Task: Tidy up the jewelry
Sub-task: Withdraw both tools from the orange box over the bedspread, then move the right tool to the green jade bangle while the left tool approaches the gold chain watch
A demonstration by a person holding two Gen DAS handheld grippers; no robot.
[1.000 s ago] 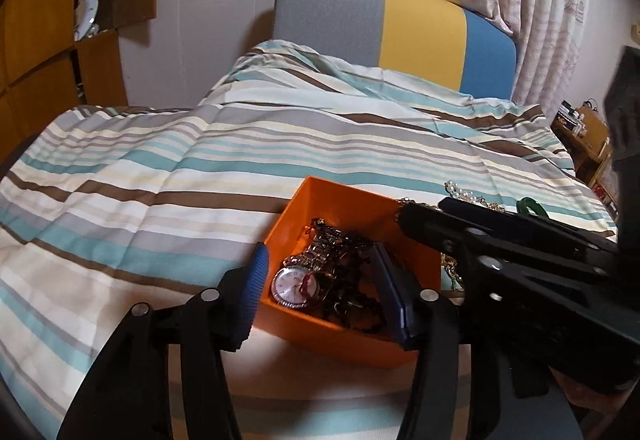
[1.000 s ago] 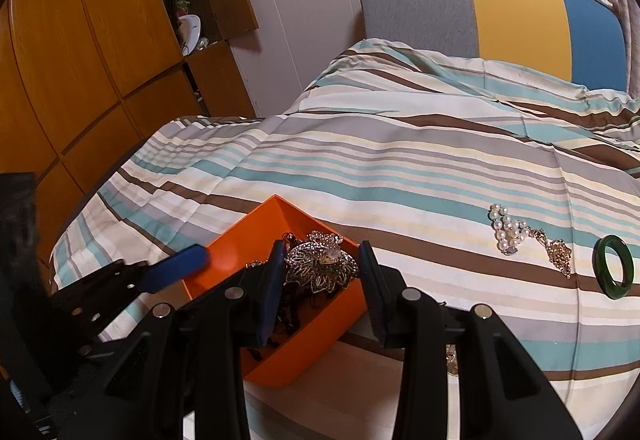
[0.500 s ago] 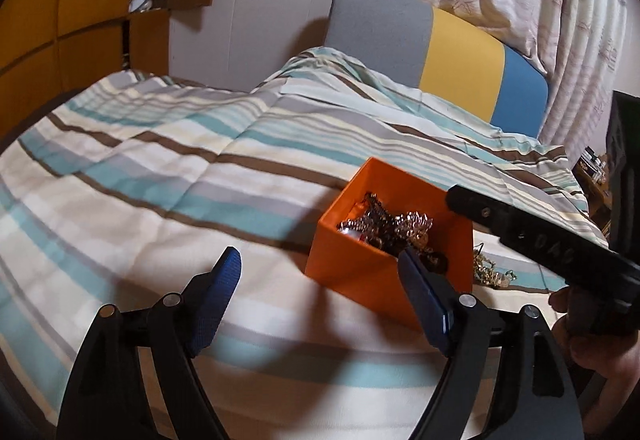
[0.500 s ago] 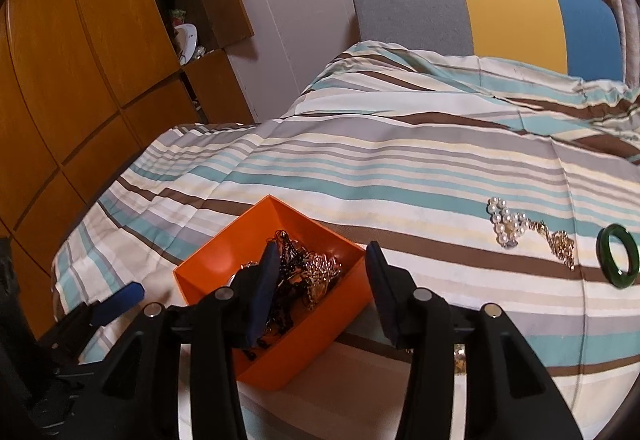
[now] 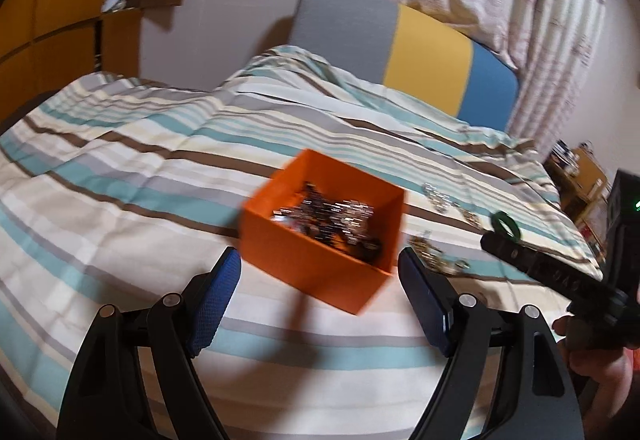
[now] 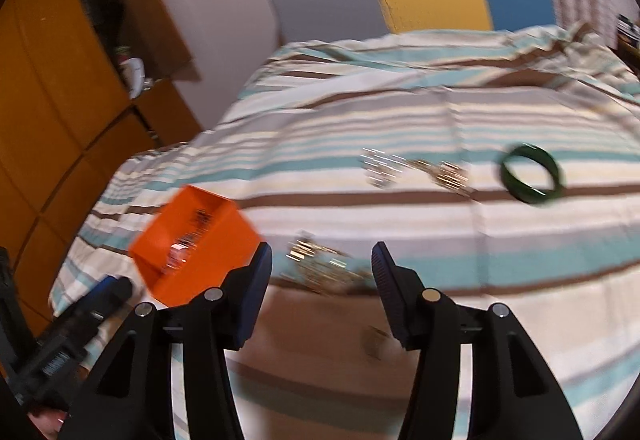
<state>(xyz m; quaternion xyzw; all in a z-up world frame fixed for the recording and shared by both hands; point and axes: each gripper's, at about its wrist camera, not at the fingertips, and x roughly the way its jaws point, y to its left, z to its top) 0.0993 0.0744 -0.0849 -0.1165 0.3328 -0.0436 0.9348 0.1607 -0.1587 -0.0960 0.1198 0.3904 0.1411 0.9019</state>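
An orange box (image 5: 320,228) holding a heap of silvery jewelry (image 5: 328,214) sits on the striped bedspread; it also shows blurred in the right wrist view (image 6: 196,240). My left gripper (image 5: 320,296) is open just short of the box, nothing between its fingers. My right gripper (image 6: 322,292) is open above a gold chain (image 6: 324,268) lying on the bed. Farther off lie a pearl and gold piece (image 6: 416,170) and a green bangle (image 6: 530,174). The right gripper's finger (image 5: 540,272) crosses the left view's right side.
A grey, yellow and blue headboard (image 5: 404,52) stands behind the bed, with curtains (image 5: 500,0) above. Orange wooden cabinets (image 6: 48,80) line the left. A small shelf unit (image 5: 580,176) sits past the bed's right edge. A person's hand (image 5: 596,360) holds the right gripper.
The right gripper has let go of the silver ornament into the box, opened wider and swung right toward the gold chain. The left gripper has backed away from the box.
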